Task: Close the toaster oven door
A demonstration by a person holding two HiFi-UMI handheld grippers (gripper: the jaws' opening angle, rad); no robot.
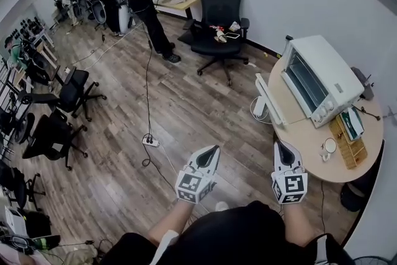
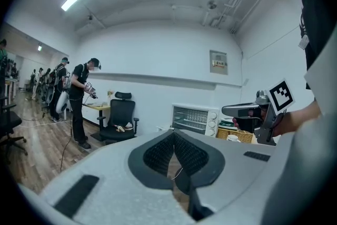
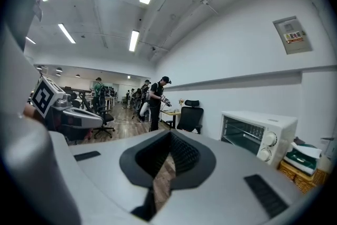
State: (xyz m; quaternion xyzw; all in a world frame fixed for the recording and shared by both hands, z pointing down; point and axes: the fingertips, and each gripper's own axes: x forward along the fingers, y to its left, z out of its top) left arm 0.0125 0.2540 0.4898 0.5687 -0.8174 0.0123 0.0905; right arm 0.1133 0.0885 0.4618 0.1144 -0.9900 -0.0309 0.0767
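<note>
My left gripper [image 1: 213,151] and right gripper [image 1: 278,146] — both clenched, empty — hover near the toaster oven [image 1: 322,74], its door [image 1: 268,100] open.

Quick colour rundown: the toaster oven [image 1: 329,65] at 2 o'clock is creamy white with a dark glass front. The table [image 1: 310,155] is pale wood, the basket [image 1: 348,146] tan wicker, the mug [image 1: 329,147] white. The floor [image 1: 124,133] is brown wood planks. The office chair [image 1: 221,9] at 12 o'clock is all black. The left gripper [image 1: 215,148] and right gripper [image 1: 278,144] are light grey with black ribbed pads, and their marker cubes [image 1: 193,186] have black-and-white square patterns.
</note>
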